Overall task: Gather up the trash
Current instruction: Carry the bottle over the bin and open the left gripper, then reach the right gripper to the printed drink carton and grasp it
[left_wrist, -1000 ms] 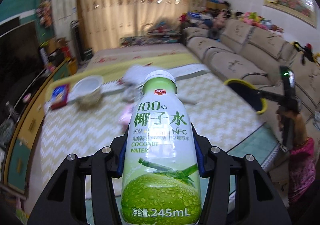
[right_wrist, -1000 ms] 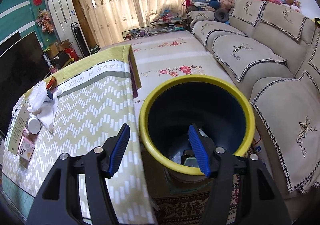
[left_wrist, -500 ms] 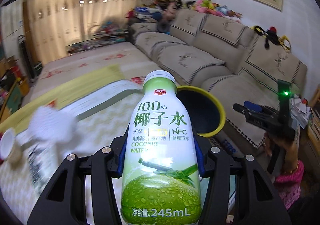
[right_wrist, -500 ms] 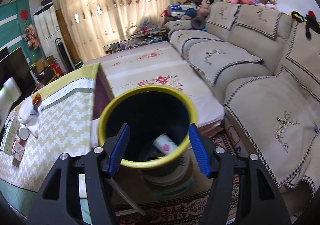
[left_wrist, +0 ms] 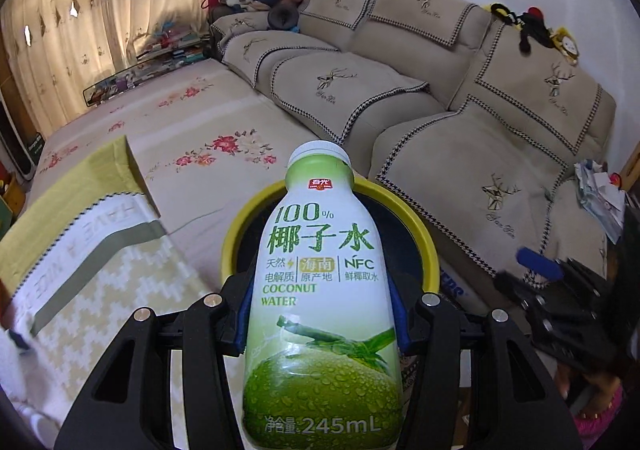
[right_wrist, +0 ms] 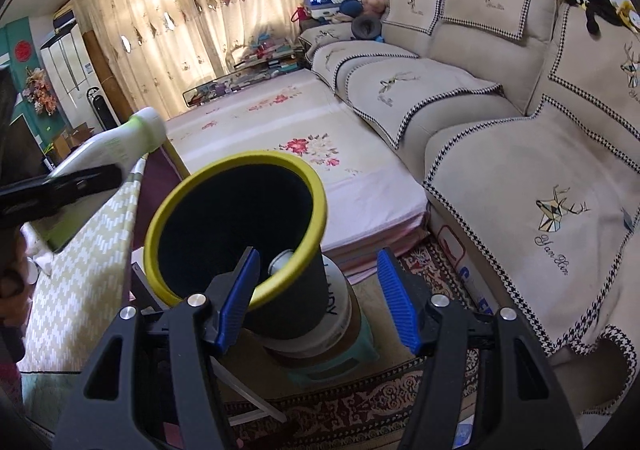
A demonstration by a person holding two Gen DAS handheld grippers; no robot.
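The left gripper (left_wrist: 320, 314) is clamped on the coconut water bottle (left_wrist: 320, 306), long axis pointing cap-first at the yellow-rimmed bin (right_wrist: 236, 226) just beyond and below it; the right gripper (right_wrist: 316, 298), nearer that bin, gapes empty.

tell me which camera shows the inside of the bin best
The right wrist view: it looks down into the bin, showing its dark interior and a can by the near rim. In the left wrist view the bottle hides most of the opening.
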